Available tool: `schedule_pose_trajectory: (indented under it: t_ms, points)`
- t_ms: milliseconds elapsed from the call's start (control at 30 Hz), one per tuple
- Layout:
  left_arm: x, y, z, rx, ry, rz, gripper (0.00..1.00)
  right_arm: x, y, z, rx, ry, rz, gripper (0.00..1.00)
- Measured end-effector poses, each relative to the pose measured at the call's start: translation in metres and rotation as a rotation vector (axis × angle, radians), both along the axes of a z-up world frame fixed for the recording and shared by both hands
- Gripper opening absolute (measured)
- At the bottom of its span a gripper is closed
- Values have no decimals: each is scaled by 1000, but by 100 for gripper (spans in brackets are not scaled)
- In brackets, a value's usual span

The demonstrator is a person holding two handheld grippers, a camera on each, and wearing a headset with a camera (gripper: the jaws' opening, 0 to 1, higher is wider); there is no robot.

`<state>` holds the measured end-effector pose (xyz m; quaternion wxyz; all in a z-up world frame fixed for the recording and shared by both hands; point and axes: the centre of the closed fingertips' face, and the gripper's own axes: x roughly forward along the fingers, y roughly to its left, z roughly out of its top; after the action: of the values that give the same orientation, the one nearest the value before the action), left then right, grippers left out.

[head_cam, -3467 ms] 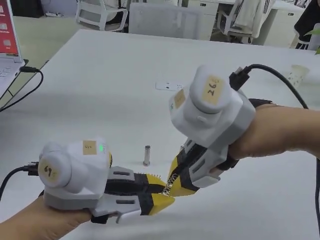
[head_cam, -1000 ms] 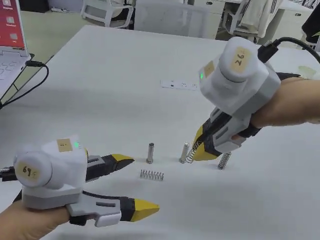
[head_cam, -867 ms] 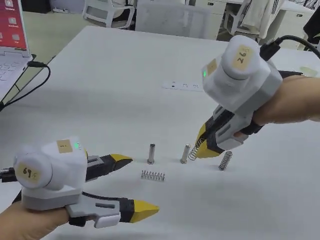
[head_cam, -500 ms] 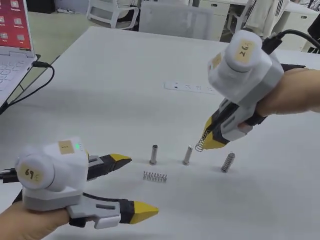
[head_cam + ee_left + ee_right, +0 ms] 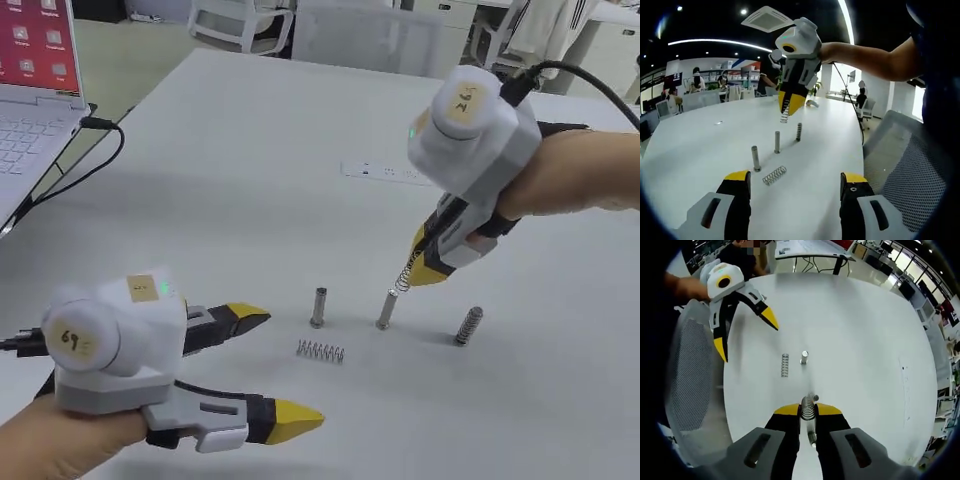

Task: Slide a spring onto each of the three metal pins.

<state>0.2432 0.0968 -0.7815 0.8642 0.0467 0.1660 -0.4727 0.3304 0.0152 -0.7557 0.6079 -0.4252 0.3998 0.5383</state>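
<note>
one of three looks done: the right-hand pin (image 5: 475, 312) already wears the first spring (image 5: 466, 328). the right gripper (image 5: 428, 272) is clamped on the second spring (image 5: 404, 281), held tilted just above the middle pin (image 5: 385, 310) and not yet threaded on. the left pin (image 5: 319, 307) is bare, and the third spring (image 5: 320, 351) lies flat on the table (image 5: 200, 180) just in front of it. the left gripper (image 5: 275, 368) hangs nearby, jaws wide apart, holding nothing. the right gripper view looks end-on down the second spring's coil between its pinched jaws, while the head view gives it from the side. the left gripper view sets the pins in a row, with air between that spring's lower end and the middle pin's top
</note>
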Motion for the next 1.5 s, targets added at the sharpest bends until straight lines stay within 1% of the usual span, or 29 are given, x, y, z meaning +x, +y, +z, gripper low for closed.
schedule_pose_trajectory:
  t_ms: [67, 233, 367, 433, 733, 1033, 1100, 1500]
  points:
    - [0, 0, 0, 0, 0, 1, 69, 3, 0, -4, -14, -2, 1, 8]
    - [0, 2, 1, -2, -1, 9, 69, 7, 0, -10, -24, 9, -4, 8]
    - [0, 4, 0, -2, 1, 12, 69, 10, -2, -16, -43, 9, -4, 8]
    - [0, 4, 0, -2, 3, 12, 69, 10, -2, -17, -39, 21, -10, 8]
    - [1, 4, -1, -7, 5, 14, 68, 11, -3, -22, -53, 27, -13, 8]
    - [1, 5, -1, -4, 7, 19, 68, 12, -2, -26, -55, 35, -14, 8]
    - [1, 6, -1, -3, 7, 20, 68, 15, -1, -29, -58, 38, -14, 8]
    - [2, 7, -1, -5, 9, 24, 67, 14, -1, -46, -97, 53, -9, 8]
